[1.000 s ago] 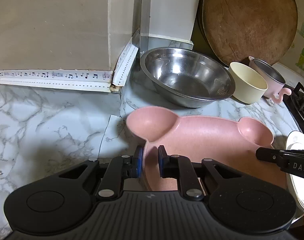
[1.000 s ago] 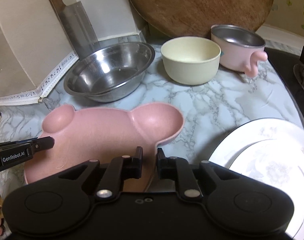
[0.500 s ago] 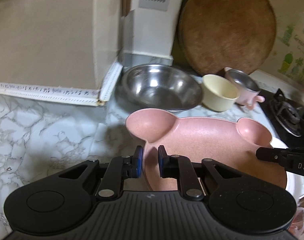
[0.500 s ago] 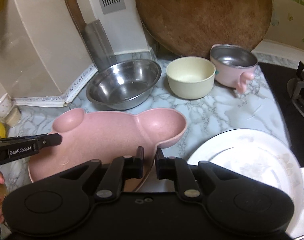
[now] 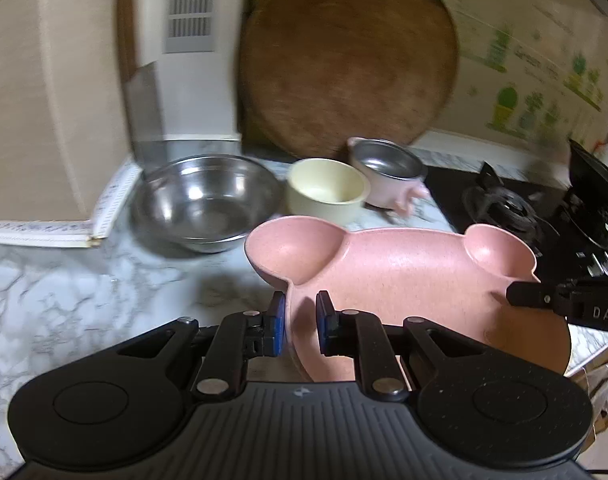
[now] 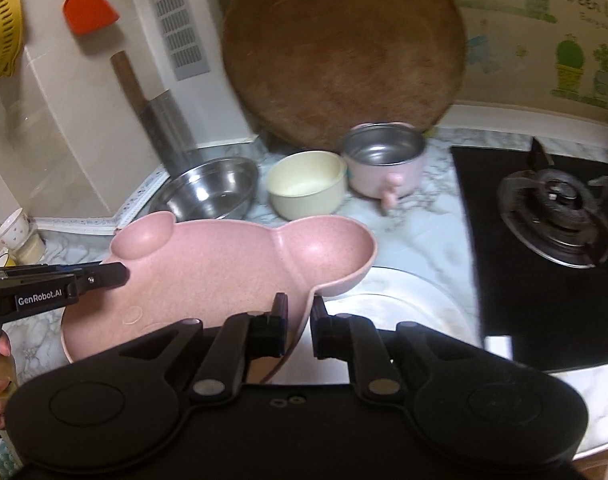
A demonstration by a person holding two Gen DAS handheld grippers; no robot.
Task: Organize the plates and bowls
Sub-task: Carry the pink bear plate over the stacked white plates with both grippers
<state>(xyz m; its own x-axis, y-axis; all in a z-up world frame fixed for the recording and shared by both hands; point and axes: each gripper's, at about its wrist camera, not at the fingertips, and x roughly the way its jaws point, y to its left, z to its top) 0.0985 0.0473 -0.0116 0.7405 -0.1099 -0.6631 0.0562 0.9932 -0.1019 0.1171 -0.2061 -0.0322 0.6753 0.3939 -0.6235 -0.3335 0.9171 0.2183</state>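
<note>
The pink bear-shaped plate (image 5: 404, 280) is held above the marble table (image 5: 64, 300), its rim pinched on opposite sides by the left hand-held gripper (image 5: 300, 322) and right hand-held gripper (image 6: 299, 322), partly over a white plate (image 6: 404, 300). A steel bowl (image 5: 208, 202) sits farther back.

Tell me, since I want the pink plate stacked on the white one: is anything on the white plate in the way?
Nothing visible. The pink plate, clamped by both hand-held grippers, hangs partly over the white plate, whose exposed surface is bare.

Left gripper (image 5: 300, 328) and right gripper (image 6: 298, 330) level, jaws clamped narrowly, facing inward
</note>
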